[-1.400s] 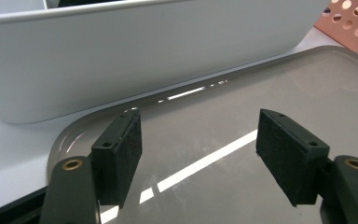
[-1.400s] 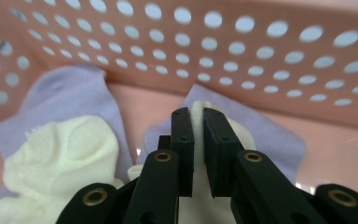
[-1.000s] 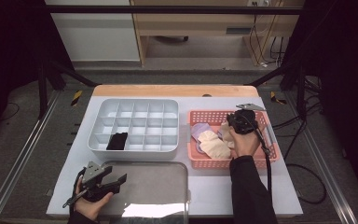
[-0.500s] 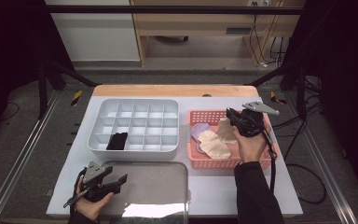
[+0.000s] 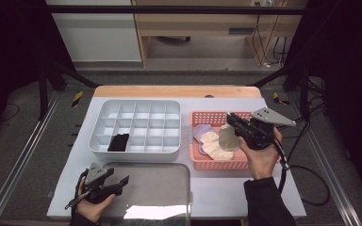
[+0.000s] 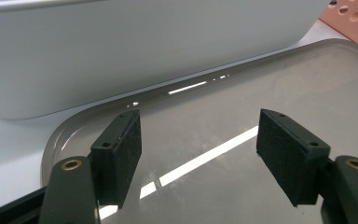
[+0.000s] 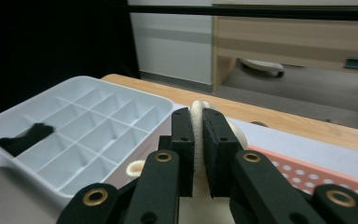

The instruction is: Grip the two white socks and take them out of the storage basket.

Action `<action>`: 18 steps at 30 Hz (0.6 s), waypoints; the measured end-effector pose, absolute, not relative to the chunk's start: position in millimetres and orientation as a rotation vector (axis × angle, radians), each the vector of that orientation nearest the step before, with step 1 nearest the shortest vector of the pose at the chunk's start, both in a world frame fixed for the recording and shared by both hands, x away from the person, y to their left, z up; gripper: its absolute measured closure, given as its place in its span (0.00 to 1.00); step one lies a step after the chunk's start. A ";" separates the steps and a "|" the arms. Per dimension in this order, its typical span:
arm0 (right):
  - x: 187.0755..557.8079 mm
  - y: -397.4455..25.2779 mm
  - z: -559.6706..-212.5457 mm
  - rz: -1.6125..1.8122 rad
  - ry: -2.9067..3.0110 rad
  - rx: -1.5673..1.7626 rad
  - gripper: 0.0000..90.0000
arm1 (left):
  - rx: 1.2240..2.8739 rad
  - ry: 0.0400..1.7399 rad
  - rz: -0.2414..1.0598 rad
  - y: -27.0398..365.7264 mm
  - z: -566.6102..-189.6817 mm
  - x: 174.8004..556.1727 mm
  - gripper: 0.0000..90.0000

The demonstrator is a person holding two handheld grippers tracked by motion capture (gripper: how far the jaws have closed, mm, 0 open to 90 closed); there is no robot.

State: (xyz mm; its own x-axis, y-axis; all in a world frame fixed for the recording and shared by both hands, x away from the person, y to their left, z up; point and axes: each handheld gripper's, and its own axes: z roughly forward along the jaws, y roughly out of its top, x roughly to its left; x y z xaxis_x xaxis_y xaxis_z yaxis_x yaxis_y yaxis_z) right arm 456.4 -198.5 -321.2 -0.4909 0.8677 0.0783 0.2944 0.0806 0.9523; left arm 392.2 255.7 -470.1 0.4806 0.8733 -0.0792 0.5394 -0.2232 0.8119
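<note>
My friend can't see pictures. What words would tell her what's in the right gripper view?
Two black tool jaws pinch a cream sock between them. To the left sits a white divided tray with one dark sock inside, and a pink basket lies at lower right.

1. The left gripper [image 5: 115,184] is black, with a grey three-cornered plate on top and a thin black cable trailing from it.
2. In the left gripper view its jaws are flat, black, matte blocks with small screw holes, mounted on dark arms with brass-coloured rivets.
3. The right gripper [image 5: 232,123] is black too, with the same grey plate and a black cable.
4. The person's right arm wears a black sleeve [image 5: 266,202].
</note>
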 end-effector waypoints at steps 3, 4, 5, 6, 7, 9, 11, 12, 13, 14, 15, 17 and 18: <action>446.5 -196.4 -319.5 1.438 1.847 1.138 0.93 | 1.901 1.174 0.509 255.7 -470.0 392.3 0.34; 442.1 -195.3 -318.7 1.445 1.852 1.134 0.93 | 1.901 1.176 0.510 255.7 -470.1 392.3 0.34; 438.4 -194.5 -317.9 1.449 1.856 1.130 0.93 | 1.900 1.176 0.510 255.8 -470.2 392.4 0.34; 434.8 -193.5 -317.1 1.449 1.859 1.125 0.93 | 1.899 1.176 0.508 255.9 -470.2 392.5 0.34; 431.2 -192.8 -316.3 1.453 1.864 1.116 0.93 | 1.900 1.176 0.509 255.9 -470.2 392.6 0.34; 424.4 -191.3 -315.1 1.467 1.871 1.107 0.93 | 1.903 1.176 0.509 255.6 -470.4 392.7 0.34; 415.7 -189.4 -314.6 1.474 1.880 1.084 0.93 | 1.904 1.175 0.510 255.4 -470.3 392.6 0.34; 413.0 -188.5 -315.0 1.482 1.882 1.080 0.93 | 1.904 1.176 0.509 255.4 -470.3 392.6 0.34; 408.9 -187.2 -316.3 1.486 1.897 1.075 0.93 | 1.903 1.177 0.509 255.4 -470.3 392.6 0.34; 406.5 -186.2 -317.6 1.484 1.908 1.070 0.93 | 1.901 1.179 0.510 255.5 -470.3 392.7 0.33; 403.4 -184.7 -319.9 1.483 1.922 1.066 0.93 | 1.901 1.180 0.509 255.7 -470.4 392.7 0.33; 396.6 -181.8 -326.2 1.491 1.948 1.055 0.93 | 1.900 1.182 0.507 255.6 -470.5 392.8 0.33; 394.3 -181.0 -328.5 1.491 1.958 1.049 0.93 | 1.900 1.183 0.507 255.5 -470.7 392.8 0.33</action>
